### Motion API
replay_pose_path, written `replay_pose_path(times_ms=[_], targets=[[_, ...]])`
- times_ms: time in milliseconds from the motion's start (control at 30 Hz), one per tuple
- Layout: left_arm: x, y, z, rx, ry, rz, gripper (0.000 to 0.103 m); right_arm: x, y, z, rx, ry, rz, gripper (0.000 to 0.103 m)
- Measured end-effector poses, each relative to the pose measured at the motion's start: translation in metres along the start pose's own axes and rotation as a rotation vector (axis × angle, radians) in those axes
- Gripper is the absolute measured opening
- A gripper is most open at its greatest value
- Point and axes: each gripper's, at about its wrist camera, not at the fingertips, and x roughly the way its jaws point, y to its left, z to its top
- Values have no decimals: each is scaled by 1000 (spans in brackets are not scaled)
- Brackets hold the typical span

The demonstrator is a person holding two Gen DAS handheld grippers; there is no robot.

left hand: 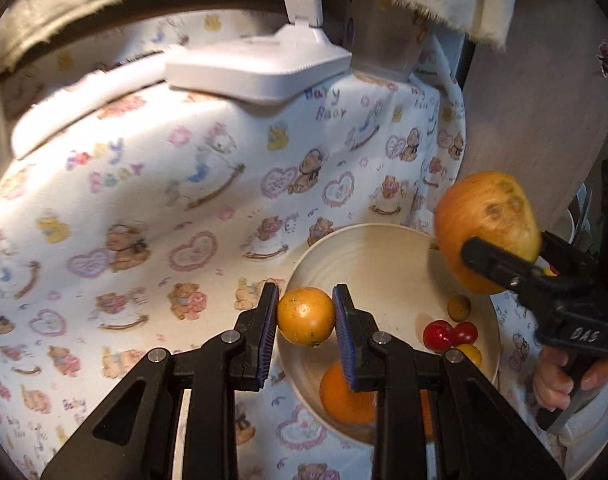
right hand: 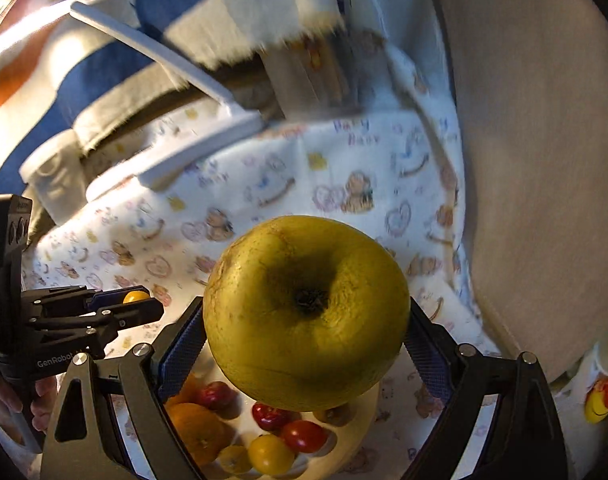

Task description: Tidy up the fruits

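While gripper-held [right hand: 304, 344], apple's [right hand: 308, 312] stem-hollow seemingly faces camera.

Left gripper [left hand: 306, 316]: jaws narrowly set, clamped on a small fruit.
Right gripper [right hand: 304, 344]: jaws widely spread, clamped on a large fruit.

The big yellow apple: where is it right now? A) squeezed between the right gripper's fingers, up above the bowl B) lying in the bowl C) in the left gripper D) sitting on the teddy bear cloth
A: the big yellow apple sits clamped between the right gripper fingers, with the bowl of small fruit below it; the left gripper grips a small orange fruit instead.
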Motion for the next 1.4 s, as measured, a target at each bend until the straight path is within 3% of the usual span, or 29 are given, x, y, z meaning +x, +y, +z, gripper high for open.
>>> replay_pose_path(times_ms=[167,633,767,833,1000,1133,1300,1400], targets=[[9,0,1,-22,37,-26,26,16,5,-1,-46,46,-8,93],[42,-10,-7,18,68,-2,27,44,11,-17,-94,147,-49,93],[44,-11,-7,20,51,0,27,20,24,-17,-177,-28,-87,93],[44,-9,-8,5,44,-11,27,12,29,-16,-213,-75,-111,103],[37,-7,-14,24,19,-17,32,13,27,-16,-206,-66,-79,103],[29,-7,-19,-4,-5,-60,49,2,25,-14,-193,-84,-62,103],[17,-17,-23,9,-41,-16,61,-18,21,-7,-162,-130,-41,103],[0,-24,-22,49,-107,23,65,-28,21,-4,-152,-165,-37,103]])
